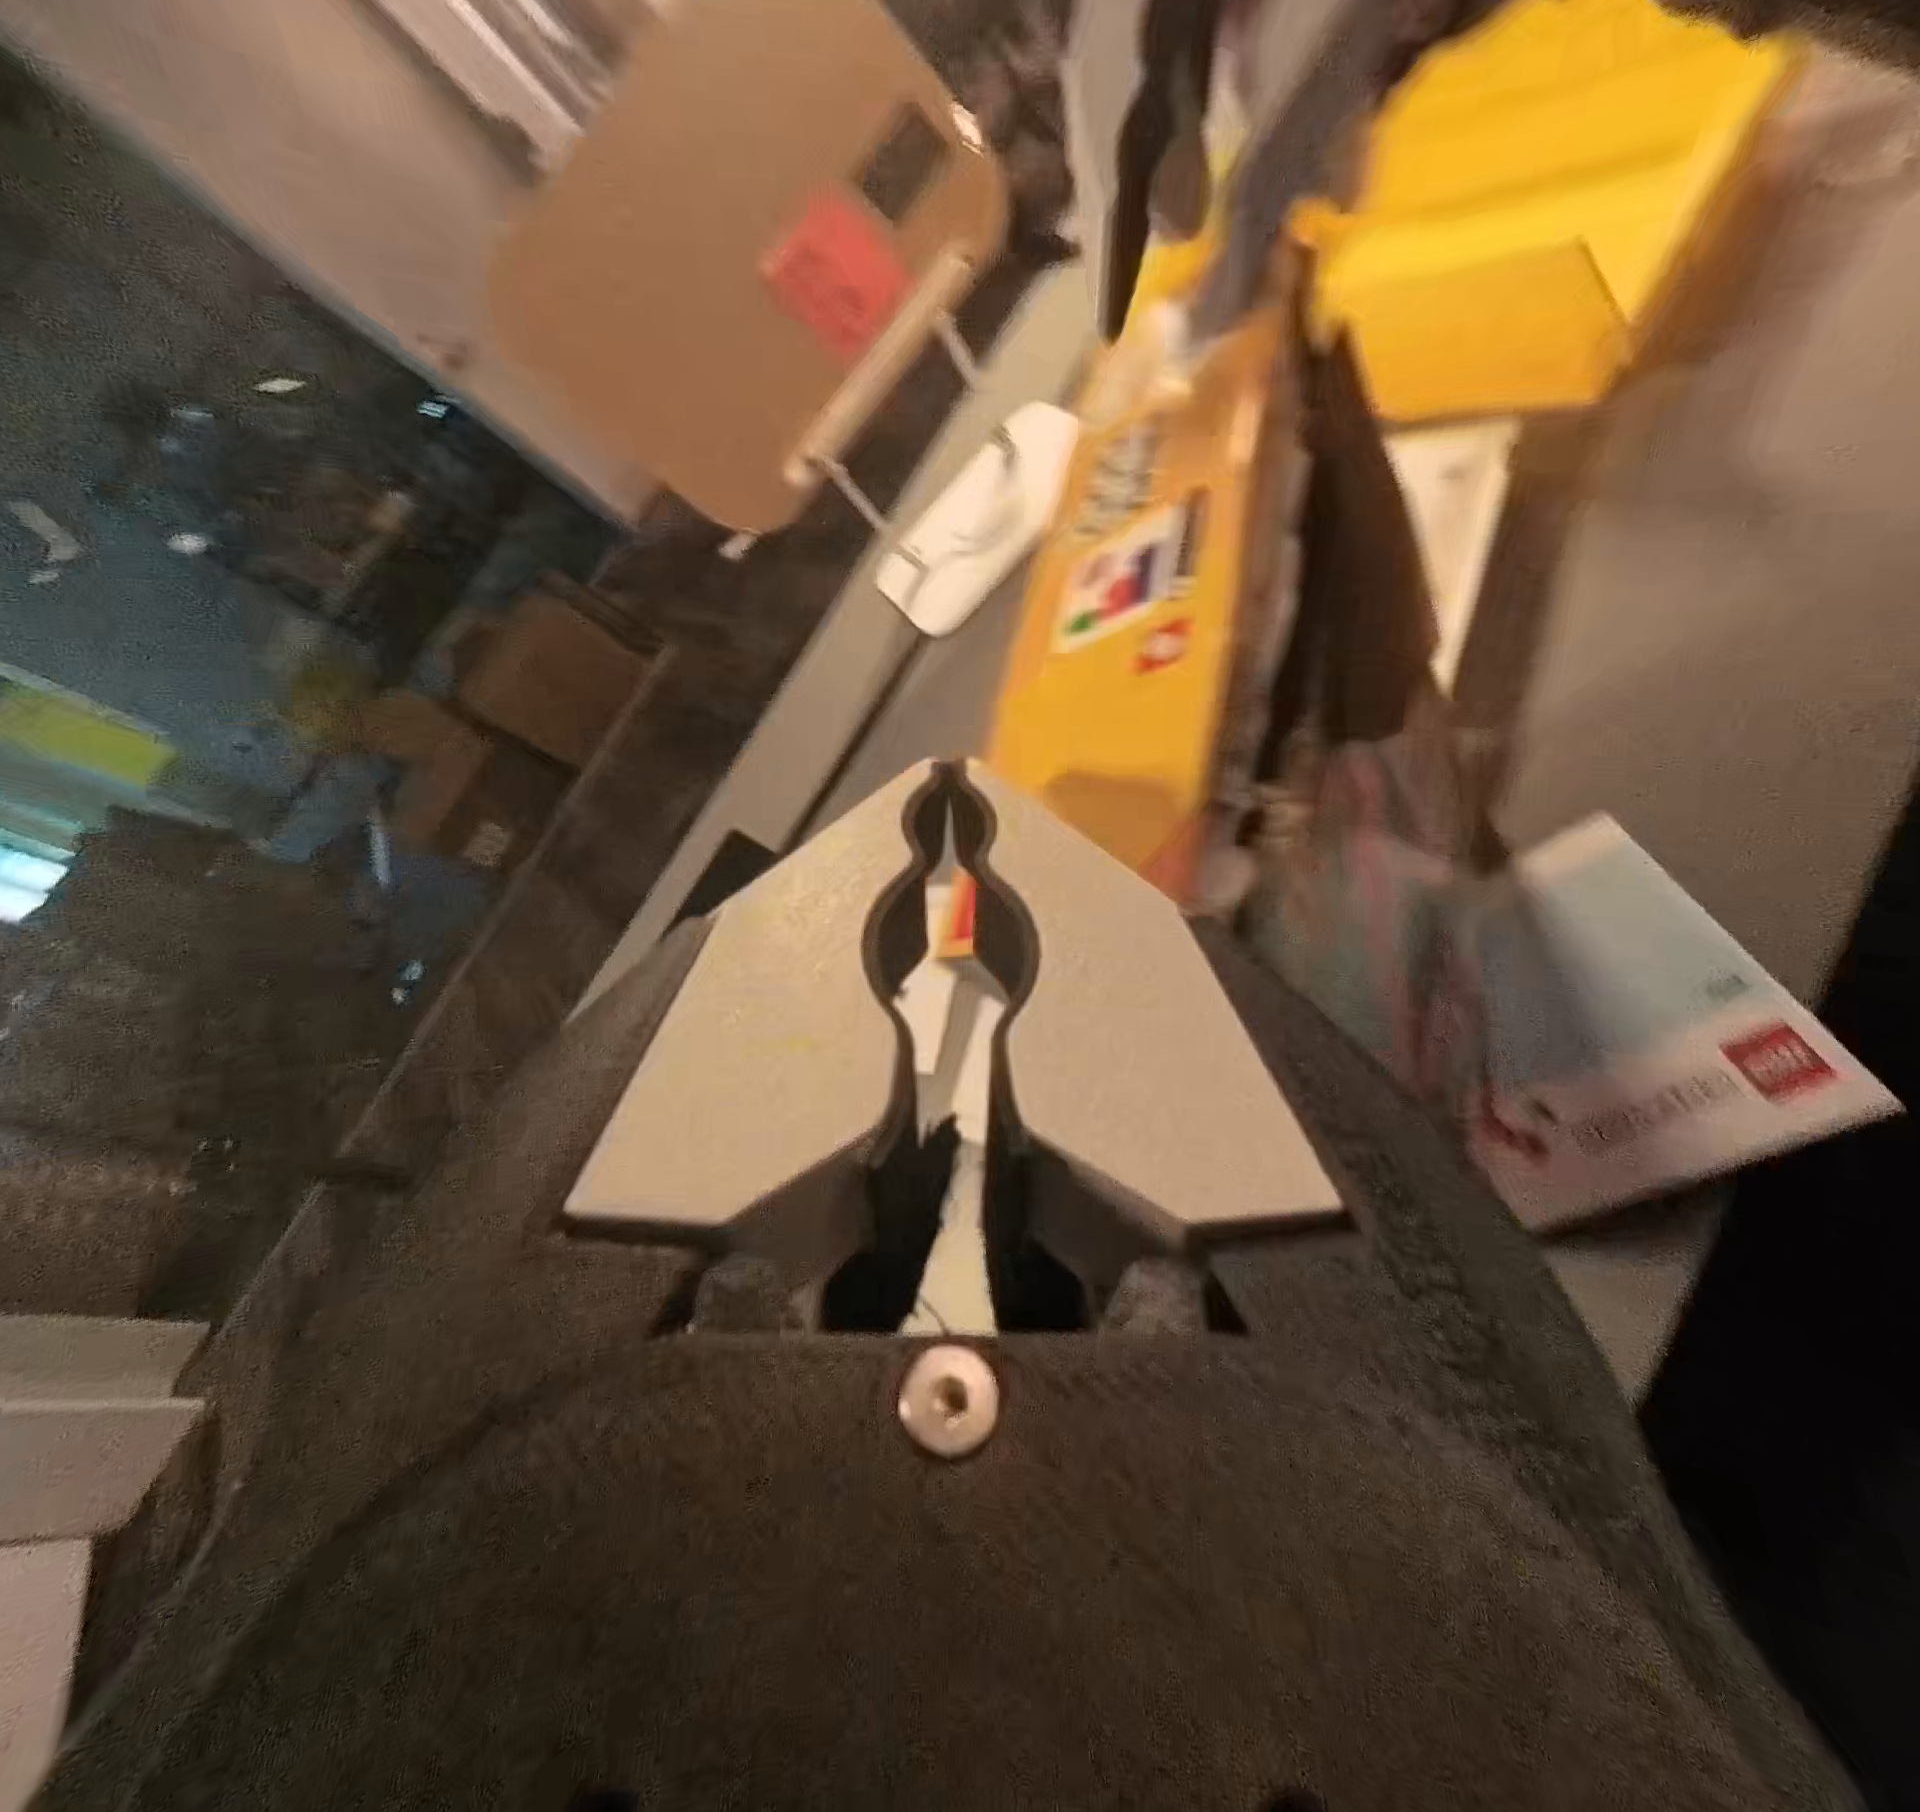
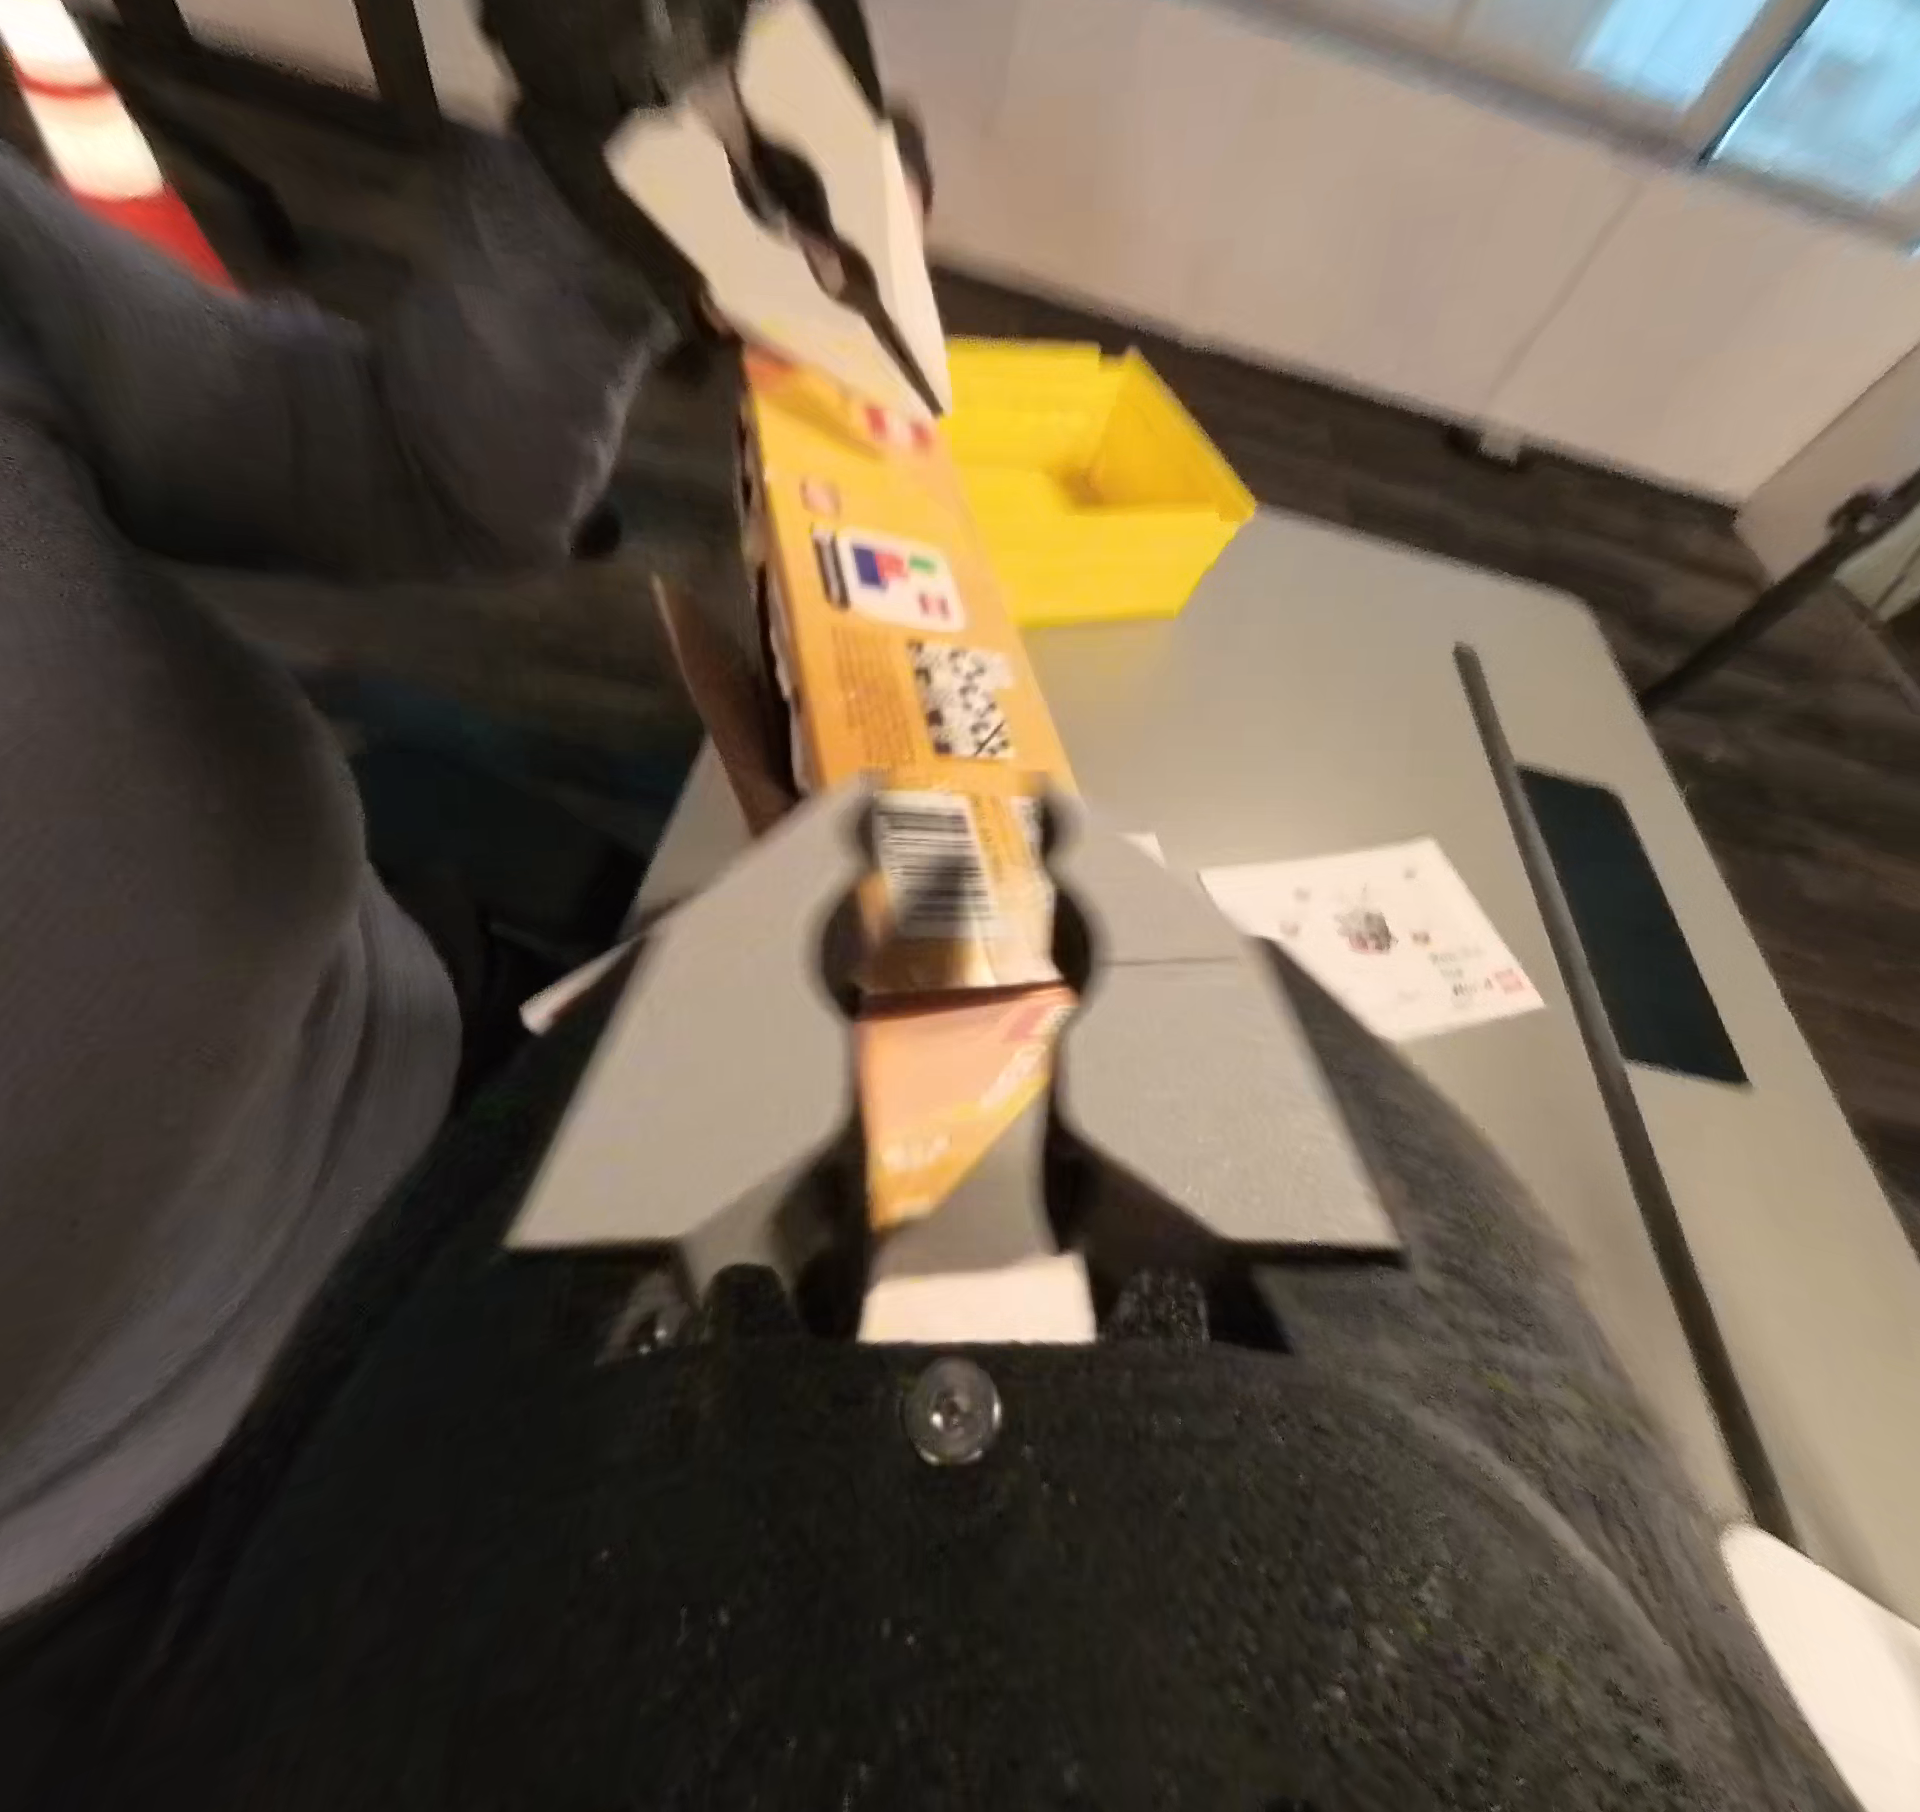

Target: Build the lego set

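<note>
Box (image 2: 904, 619) stands on table (image 2: 1299, 723), bin (image 2: 1122, 484) behind, leaflet (image 2: 1371, 931) right.

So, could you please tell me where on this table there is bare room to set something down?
Free: the grey table between the yellow bin, the printed sheet and the dark groove. Crowded: the near left edge, where the right claw spans the orange box with the left claw at its far end.
</note>
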### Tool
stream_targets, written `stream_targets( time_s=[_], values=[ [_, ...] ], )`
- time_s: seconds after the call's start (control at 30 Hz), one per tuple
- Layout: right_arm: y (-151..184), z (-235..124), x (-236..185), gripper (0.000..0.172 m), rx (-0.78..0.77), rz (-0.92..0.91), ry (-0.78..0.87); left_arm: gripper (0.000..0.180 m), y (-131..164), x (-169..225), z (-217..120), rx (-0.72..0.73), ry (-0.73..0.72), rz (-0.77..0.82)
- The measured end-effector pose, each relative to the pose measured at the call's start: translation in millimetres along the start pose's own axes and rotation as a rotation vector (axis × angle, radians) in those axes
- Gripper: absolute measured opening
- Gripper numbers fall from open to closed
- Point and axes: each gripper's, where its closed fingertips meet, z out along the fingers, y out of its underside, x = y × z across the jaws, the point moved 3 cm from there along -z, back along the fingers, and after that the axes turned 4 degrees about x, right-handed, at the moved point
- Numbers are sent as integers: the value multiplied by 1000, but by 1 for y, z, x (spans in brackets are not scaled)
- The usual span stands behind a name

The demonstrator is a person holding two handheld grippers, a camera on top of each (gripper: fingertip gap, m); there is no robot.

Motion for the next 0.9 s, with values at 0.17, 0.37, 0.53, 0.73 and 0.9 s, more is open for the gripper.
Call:
stream_targets(
  time_s=[0.17,0.37,0.53,0.73,0.9],
  values=[
    [28,-19,6,120,190,162,-10,106,16,11,-30,386,187,-494],
    [105,29,-23,128,17,192,-93,125,68,54,-15,317,230,-597],
    [116,49,-31,109,24,70,-122,117,68,79,1,375,309,-712],
    [86,41,-27,92,105,-261,35,111,80,63,-14,512,260,-914],
    [57,40,-24,90,84,-674,258,119,96,56,-15,573,332,-1133]
  ],
)
